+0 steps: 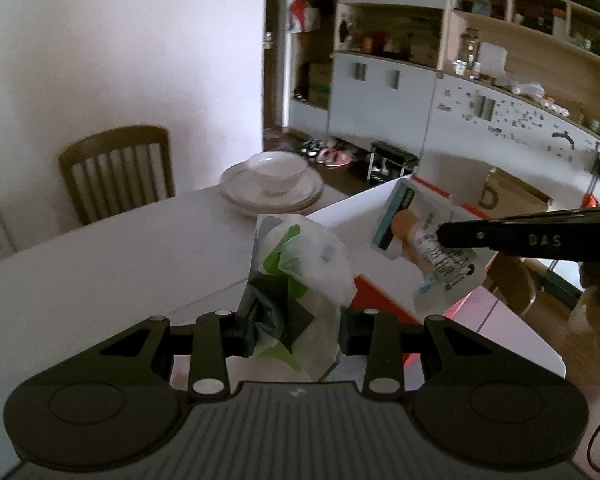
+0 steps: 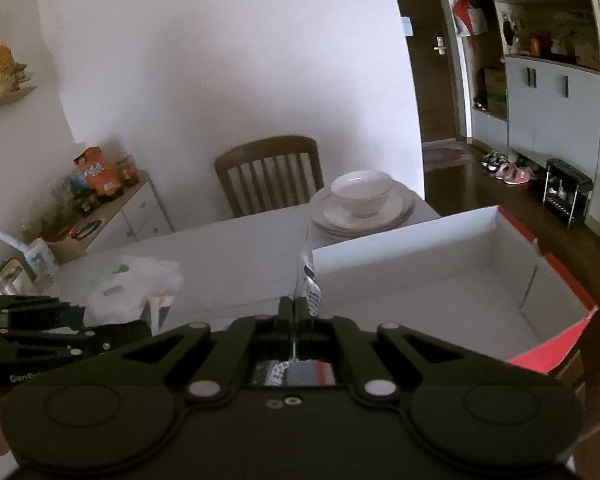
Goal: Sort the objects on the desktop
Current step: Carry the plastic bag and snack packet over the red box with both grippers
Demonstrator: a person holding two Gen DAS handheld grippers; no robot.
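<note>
My left gripper (image 1: 296, 328) is shut on a crumpled white and green plastic bag (image 1: 300, 268) and holds it above the white table (image 1: 112, 264). The bag also shows in the right wrist view (image 2: 132, 288). My right gripper (image 2: 296, 312) is shut on a flat printed sachet (image 2: 309, 280), held edge-on above the near wall of the open red and white box (image 2: 440, 280). In the left wrist view the sachet (image 1: 424, 244) hangs from the right gripper's fingers (image 1: 500, 236) over the box (image 1: 352, 212).
A white bowl (image 2: 360, 192) sits on stacked plates (image 2: 364, 216) at the table's far edge. A wooden chair (image 2: 268, 172) stands behind the table. A low cabinet with snacks (image 2: 100, 184) is at the left. Shelves and cupboards (image 1: 420, 60) line the right wall.
</note>
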